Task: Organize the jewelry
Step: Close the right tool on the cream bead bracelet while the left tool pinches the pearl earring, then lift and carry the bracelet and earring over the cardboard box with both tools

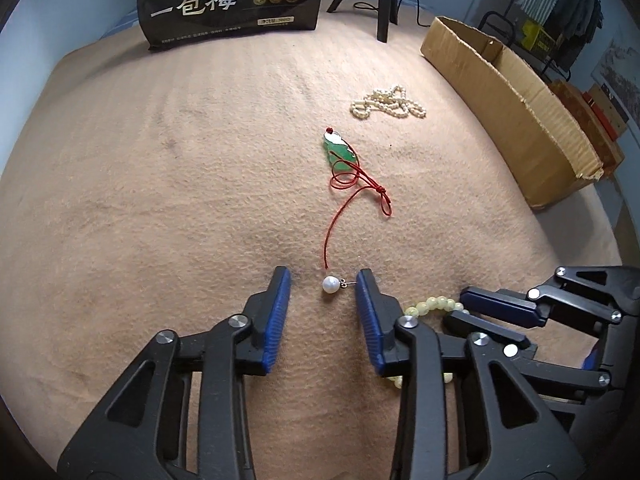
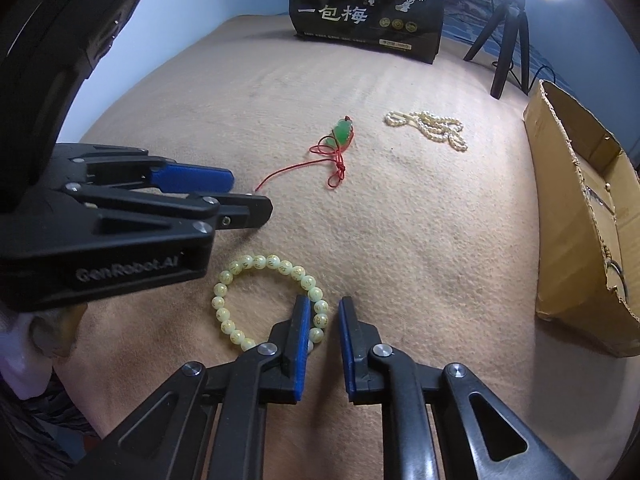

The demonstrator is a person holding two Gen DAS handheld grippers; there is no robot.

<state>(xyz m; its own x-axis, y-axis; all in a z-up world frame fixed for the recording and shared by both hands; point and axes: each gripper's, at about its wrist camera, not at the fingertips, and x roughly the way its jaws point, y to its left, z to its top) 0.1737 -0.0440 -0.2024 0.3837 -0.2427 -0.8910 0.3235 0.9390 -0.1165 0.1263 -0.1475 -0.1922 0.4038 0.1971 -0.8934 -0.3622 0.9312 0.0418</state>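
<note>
Pearl earring (image 1: pixel 330 283): on tan blanket (image 1: pixel 180 200), betw. left gripper (image 1: pixel 323 284) pads, untouched; jaws narrow.
Bead bracelet (image 2: pixel 240 268): near front edge; right gripper (image 2: pixel 325 312) clamped on its right side.
Jade pendant (image 1: pixel 340 152): mid-blanket, red cord.
Pearl necklace (image 1: pixel 388 102): nr cardboard box (image 1: pixel 512 92), right edge.

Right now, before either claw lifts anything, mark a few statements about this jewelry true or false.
1. The pearl earring lies between the left claw's fingers. True.
2. The green pendant sits inside the cardboard box. False: it lies on the blanket, outside the box.
3. The pearl necklace lies closer to the box than the pendant does. True.
4. The bead bracelet hangs in the air from the right claw. False: it lies flat on the blanket, its beads passing between that claw's fingers.
</note>
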